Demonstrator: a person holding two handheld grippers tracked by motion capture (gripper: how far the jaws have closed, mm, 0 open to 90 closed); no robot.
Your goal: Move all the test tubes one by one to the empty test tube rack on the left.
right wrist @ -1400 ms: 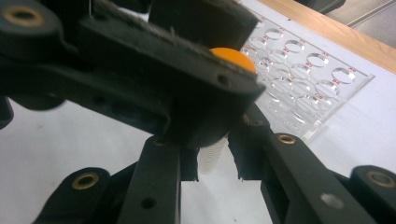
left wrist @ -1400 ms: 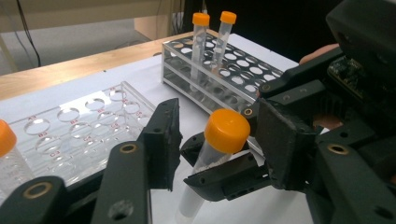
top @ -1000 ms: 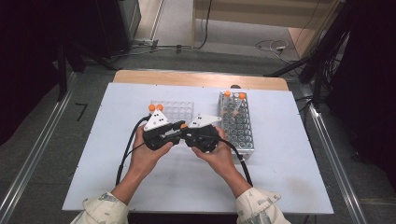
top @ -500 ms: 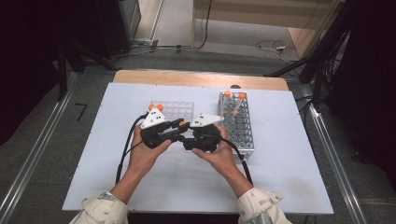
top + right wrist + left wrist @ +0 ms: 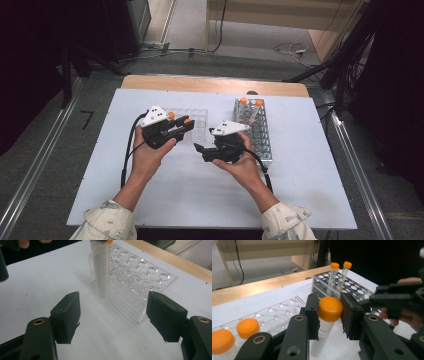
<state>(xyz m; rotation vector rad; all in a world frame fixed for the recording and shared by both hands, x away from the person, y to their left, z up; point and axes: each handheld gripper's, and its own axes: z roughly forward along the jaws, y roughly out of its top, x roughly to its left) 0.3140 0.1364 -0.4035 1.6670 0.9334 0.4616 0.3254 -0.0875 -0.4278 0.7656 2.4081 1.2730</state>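
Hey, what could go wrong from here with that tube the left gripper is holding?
The left gripper grips the orange-capped tube only near its cap, so the long body could swing or slip. The clear rack stands right beside the hanging tube, so its tip may knock the rack's edge. The right gripper is open close by and might bump the tube.

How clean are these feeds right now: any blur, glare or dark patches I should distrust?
High view: even light on the white table, surroundings nearly black. Left gripper view: the orange-capped tube in the left claw is sharp, the background rack soft. Right gripper view: the clear rack glints, and the tube's top is cropped.
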